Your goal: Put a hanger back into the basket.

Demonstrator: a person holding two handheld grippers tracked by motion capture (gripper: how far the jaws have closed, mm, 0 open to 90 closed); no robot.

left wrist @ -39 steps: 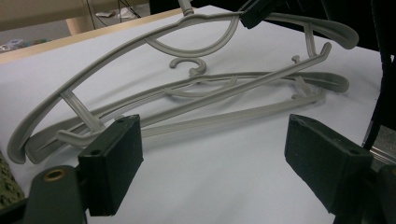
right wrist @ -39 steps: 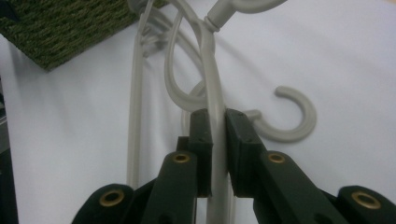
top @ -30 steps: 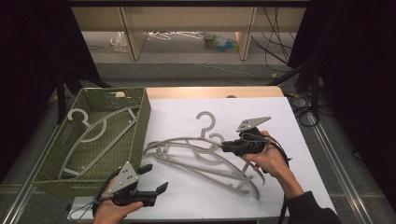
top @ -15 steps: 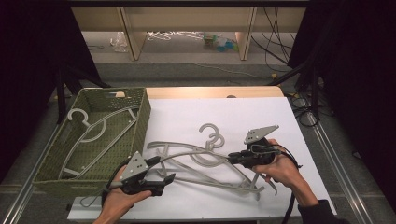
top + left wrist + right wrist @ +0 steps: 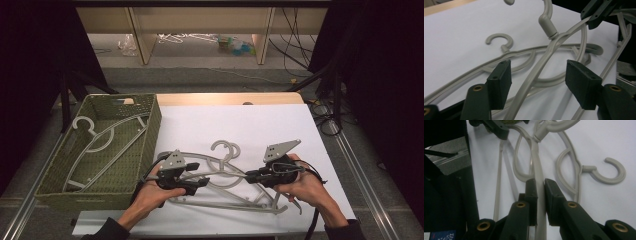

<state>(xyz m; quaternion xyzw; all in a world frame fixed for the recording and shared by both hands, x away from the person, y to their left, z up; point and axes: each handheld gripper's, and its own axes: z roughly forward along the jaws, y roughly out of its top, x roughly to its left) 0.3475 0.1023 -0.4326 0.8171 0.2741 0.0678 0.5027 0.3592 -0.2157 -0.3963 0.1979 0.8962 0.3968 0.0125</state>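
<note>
Two grey hangers (image 5: 225, 175) lie crossed and tangled on the white counter (image 5: 240, 125), near its front edge; a third hanger (image 5: 100, 140) lies in the green basket (image 5: 150, 125) at the left. The right gripper (image 5: 248, 175) is clamped on one arm of the upper hanger (image 5: 539, 182). The left gripper (image 5: 202, 183) has just been closing: its jaws straddle that hanger's other arm (image 5: 534, 80) without touching. Where the tangled bars meet under the hands is hard to make out.
</note>
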